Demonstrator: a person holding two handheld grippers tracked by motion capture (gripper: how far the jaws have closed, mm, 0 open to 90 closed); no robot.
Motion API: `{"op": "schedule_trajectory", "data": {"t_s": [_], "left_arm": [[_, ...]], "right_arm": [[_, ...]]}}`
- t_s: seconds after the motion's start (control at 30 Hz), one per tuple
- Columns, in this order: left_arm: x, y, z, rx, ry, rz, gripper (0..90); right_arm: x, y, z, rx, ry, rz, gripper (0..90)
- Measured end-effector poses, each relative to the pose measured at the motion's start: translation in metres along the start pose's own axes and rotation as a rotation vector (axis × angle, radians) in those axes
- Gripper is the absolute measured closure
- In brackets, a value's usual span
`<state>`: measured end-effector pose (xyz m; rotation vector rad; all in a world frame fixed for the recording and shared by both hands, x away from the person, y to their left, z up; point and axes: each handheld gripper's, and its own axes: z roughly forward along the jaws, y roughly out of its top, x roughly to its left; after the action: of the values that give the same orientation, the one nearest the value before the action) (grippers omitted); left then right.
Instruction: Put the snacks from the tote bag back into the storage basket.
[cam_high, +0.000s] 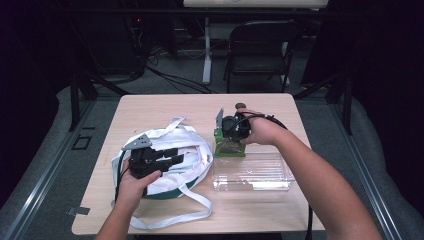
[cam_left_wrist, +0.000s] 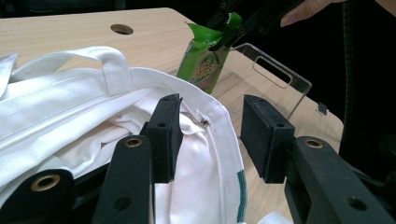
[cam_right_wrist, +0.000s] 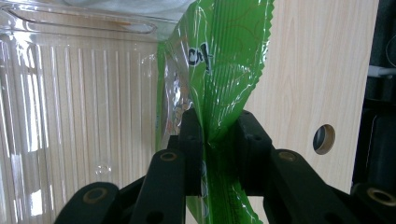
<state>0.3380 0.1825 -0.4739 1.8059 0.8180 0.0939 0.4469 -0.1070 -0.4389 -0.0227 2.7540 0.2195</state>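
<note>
Packet: the right tongs (cam_right_wrist: 218, 140) were clamped on the top edge of a green snack packet (cam_right_wrist: 219, 70), holding it upright at the near edge of the clear tray (cam_high: 252, 172), close beside the bag.
Bag: the left tongs (cam_left_wrist: 210, 135) stood partly open astride the rim of the white tote bag (cam_left_wrist: 93, 116), pads not pressing it.
Progress: packet lifted; judged not yet placed in the bag.
Hidden: the bag's inside and the packet's lower end could not be made out.
Desk (cam_high: 165, 107): otherwise bare.

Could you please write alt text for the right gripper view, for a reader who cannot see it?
The right gripper pinches a green snack packet between its black jaws, above a wooden table. A clear ribbed plastic tray lies to the left.
</note>
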Motion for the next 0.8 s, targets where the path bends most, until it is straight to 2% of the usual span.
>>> {"op": "schedule_trajectory", "data": {"t_s": [0.07,0.43,0.5,0.8], "left_arm": [[0.0002,0.0,-0.0001,-0.001,0.0,0.0,57.5],[0.0004,-0.0002,0.0001,0.0,0.0,-0.003,57.5],[0.0003,-0.0001,0.0001,0.0,0.001,-0.003,57.5],[0.0003,-0.0002,0.0006,0.001,0.0,-0.004,57.5]], "right_arm": [[-0.0004,-0.0002,0.0002,0.001,0.001,0.003,73.9],[-0.0021,-0.002,0.0007,-0.005,-0.013,0.029,56.5],[-0.0023,-0.0024,0.0008,-0.004,-0.017,0.05,51.8],[-0.0043,-0.0039,-0.001,-0.013,-0.015,0.082,45.2]]}}
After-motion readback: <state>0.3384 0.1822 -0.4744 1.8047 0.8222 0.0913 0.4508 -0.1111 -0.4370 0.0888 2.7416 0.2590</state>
